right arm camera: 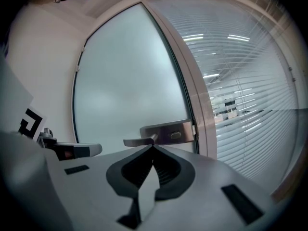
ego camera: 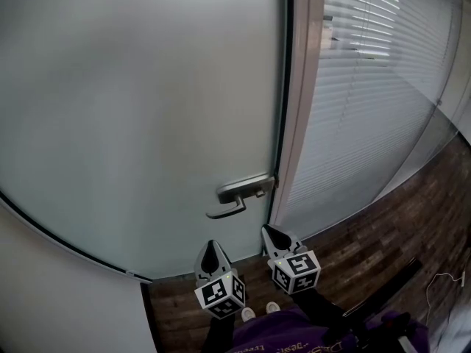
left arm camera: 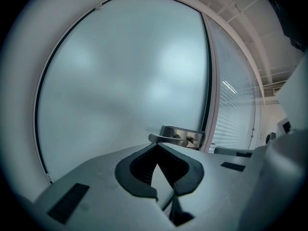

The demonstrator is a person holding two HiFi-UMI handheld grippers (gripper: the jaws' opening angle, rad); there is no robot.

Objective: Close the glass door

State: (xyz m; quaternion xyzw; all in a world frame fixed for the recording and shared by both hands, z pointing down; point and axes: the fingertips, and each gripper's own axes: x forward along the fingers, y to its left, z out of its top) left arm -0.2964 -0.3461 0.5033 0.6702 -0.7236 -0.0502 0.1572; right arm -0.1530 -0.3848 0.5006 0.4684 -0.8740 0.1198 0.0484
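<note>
The frosted glass door [ego camera: 140, 109] is filling the space ahead of both grippers, its edge lying along the door frame [ego camera: 298, 101]. The slatted blinds [right arm camera: 240, 95] are hanging to the right of that frame, and only the right gripper view is showing lit ceiling lamps through them. Only the head view is taking in the wood floor [ego camera: 390, 226] beneath the grippers. The left gripper [left arm camera: 156, 146] is hovering short of the door, jaws pressed together and empty. The right gripper [right arm camera: 153, 147], just beside it, is likewise closed on nothing. The lever handle [ego camera: 232, 201] is sitting just ahead of both tips, apart from them.
</note>
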